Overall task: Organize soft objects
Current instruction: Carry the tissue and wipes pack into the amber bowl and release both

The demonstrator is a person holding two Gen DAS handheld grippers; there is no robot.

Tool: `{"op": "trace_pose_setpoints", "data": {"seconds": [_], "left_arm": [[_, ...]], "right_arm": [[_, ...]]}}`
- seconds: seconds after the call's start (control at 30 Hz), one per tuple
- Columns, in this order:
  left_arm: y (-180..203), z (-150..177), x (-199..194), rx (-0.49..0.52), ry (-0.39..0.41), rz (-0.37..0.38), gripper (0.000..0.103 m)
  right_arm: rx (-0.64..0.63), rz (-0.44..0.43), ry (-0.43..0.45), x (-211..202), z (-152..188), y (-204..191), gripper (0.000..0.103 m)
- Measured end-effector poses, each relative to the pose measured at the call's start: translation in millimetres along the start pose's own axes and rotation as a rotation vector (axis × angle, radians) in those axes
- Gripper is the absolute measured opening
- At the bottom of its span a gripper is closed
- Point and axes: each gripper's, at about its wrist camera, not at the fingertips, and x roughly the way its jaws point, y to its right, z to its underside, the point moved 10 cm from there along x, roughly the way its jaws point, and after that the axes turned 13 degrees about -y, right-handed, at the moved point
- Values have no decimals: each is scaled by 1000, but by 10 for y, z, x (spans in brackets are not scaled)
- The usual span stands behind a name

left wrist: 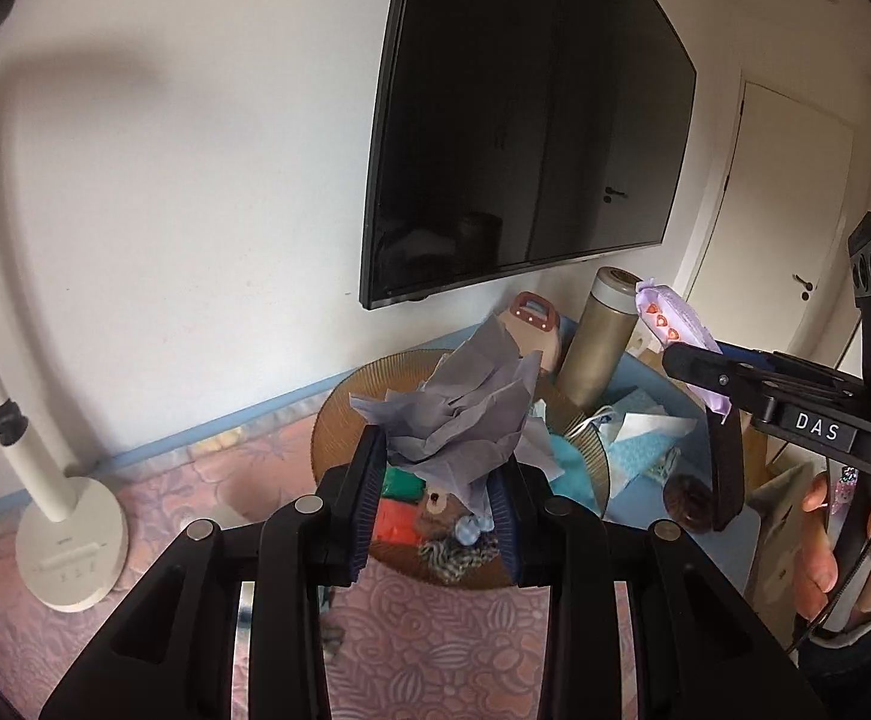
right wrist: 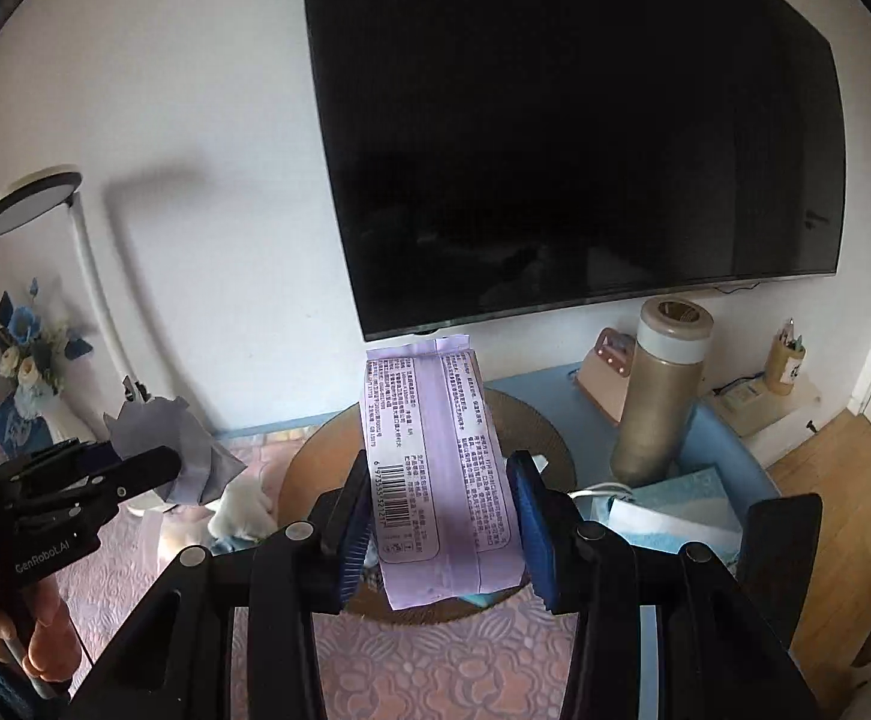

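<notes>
My left gripper is shut on a crumpled grey-lilac tissue paper, held up above a round brown plate. On the plate lie a red pouch, a small bear toy and a knitted piece. My right gripper is shut on a flat lilac packet with printed text and a barcode, also lifted over the plate. The right gripper and its packet show at the right of the left wrist view. The left gripper with the tissue paper shows at the left of the right wrist view.
A dark TV hangs on the wall. A gold flask, a pink device and blue-white packs stand on the blue table. A white lamp and a flower vase are left.
</notes>
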Motion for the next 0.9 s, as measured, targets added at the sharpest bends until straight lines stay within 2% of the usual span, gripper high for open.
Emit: {"op": "trace_pose_setpoints", "data": {"seconds": [0.17,0.23,0.3,0.33,0.37,0.57,0.63,0.77,0.9], "left_arm": [[41,-147,241,-5,-17,6,30],[36,-220,332,-14,-22,-4,34],[-5,-237,428,-39,-37,-1,54],[-36,-227,461,-58,-45,3,70],[-67,-208,460,-73,-39,12,73],[-228,32,334,-126,-64,45,73],[-323,125,209,-148,-61,43,73],[-544,320,-126,-183,-42,7,73],[-818,631,-532,-201,-20,-73,73]], "right_arm": [[25,5,-40,323,-276,54,43],[26,12,-65,457,-338,55,43],[40,11,-90,573,-378,84,52],[52,7,-92,598,-377,109,62],[59,4,-92,611,-376,131,63],[53,21,-115,609,-194,174,63],[65,-2,-126,580,-112,136,63],[61,-42,-128,499,36,-45,63],[8,-84,-139,455,237,-436,64]]}}
